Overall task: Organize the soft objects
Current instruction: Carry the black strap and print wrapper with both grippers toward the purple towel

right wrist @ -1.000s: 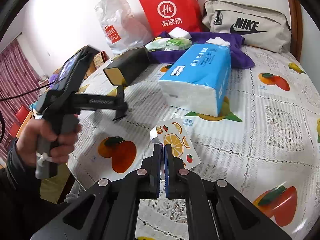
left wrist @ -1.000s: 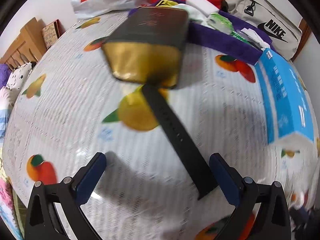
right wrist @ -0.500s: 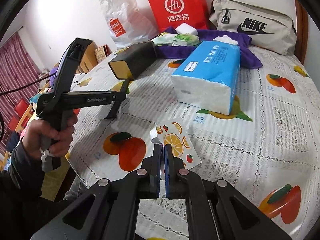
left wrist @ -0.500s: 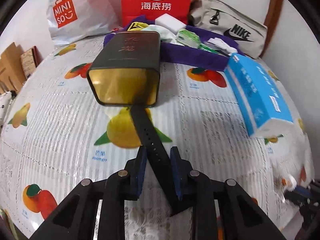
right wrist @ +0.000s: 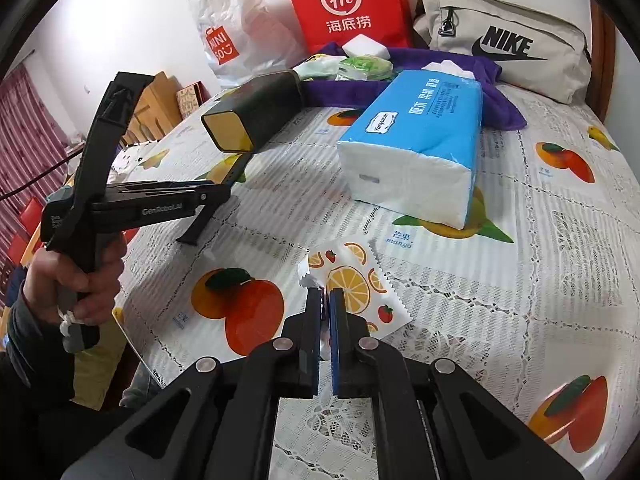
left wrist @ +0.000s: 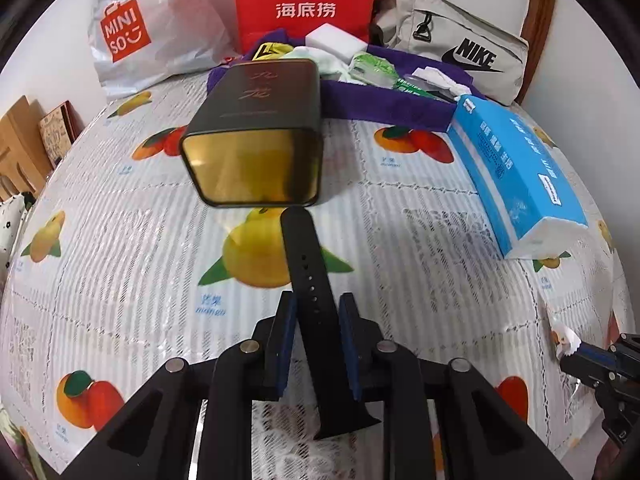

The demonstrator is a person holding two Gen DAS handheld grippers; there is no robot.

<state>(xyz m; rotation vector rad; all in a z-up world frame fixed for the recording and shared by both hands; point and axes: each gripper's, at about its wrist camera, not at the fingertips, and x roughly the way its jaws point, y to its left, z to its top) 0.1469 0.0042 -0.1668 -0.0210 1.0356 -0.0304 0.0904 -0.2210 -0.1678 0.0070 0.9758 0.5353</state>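
My left gripper (left wrist: 316, 304) is shut on a black watch strap (left wrist: 306, 256) and holds it just above the fruit-print tablecloth, its far end pointing at the open mouth of a dark tin box (left wrist: 256, 148) lying on its side. In the right wrist view the left gripper (right wrist: 216, 196) holds the strap (right wrist: 234, 168) in front of the tin (right wrist: 256, 110). My right gripper (right wrist: 325, 300) is shut on a fruit-print sachet (right wrist: 352, 280) lying on the cloth.
A blue tissue pack (left wrist: 516, 176) (right wrist: 416, 140) lies to the right. A purple cloth (left wrist: 388, 100) with small items, a red bag (left wrist: 306, 0), a Miniso bag (left wrist: 140, 36) and a Nike bag (left wrist: 460, 44) stand at the back.
My left gripper went from open to shut on the strap and lifted it level toward the tin. The right gripper stayed shut on the sachet.
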